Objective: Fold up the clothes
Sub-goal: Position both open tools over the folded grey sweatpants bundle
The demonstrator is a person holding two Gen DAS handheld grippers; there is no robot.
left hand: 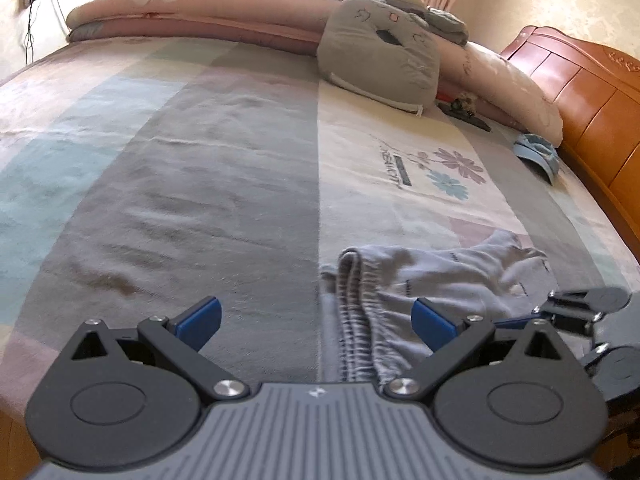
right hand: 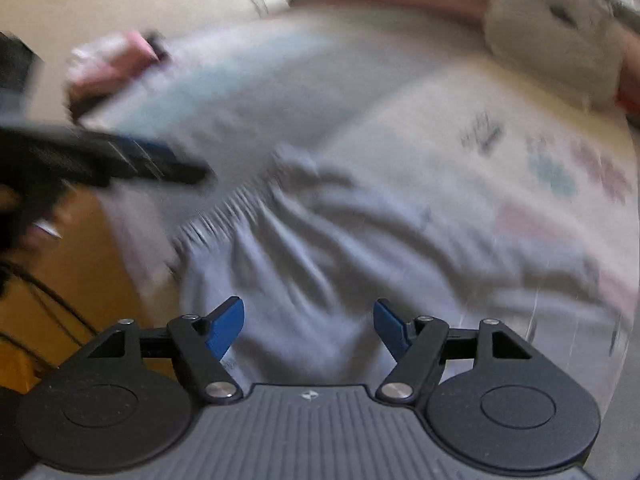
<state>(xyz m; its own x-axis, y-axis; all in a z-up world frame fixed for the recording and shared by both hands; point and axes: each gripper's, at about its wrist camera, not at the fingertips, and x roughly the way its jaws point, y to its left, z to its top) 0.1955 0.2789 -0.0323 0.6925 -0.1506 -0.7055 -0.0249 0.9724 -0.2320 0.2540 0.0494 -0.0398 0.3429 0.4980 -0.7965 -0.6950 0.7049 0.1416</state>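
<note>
A crumpled pair of light grey fabric trousers with a gathered elastic waistband (left hand: 404,280) lies on the patchwork bedspread of grey, pale blue, pink and cream panels (left hand: 192,184), close to the bed's near edge and toward its right side. The waistband runs up from that near edge, and the rest of the garment spreads rightward over the cream panel printed with 2 flowers.

The left gripper (left hand: 316,322) hangs above the near edge with its blue-padded jaws spread wide apart; nothing is pinched, and the waistband shows through the gap between them. The right gripper (right hand: 308,326) also has its jaws parted, clamped on nothing, with the grey cloth lying beneath; its view is smeared by blur, so finer detail cannot be told. In the left wrist view, the right gripper shows at the garment's right end.

A grey cushion with a stitched face (left hand: 380,60) leans against folded pink quilts (left hand: 200,12) at the far edge. An orange wooden headboard (left hand: 588,88) lines the right edge
</note>
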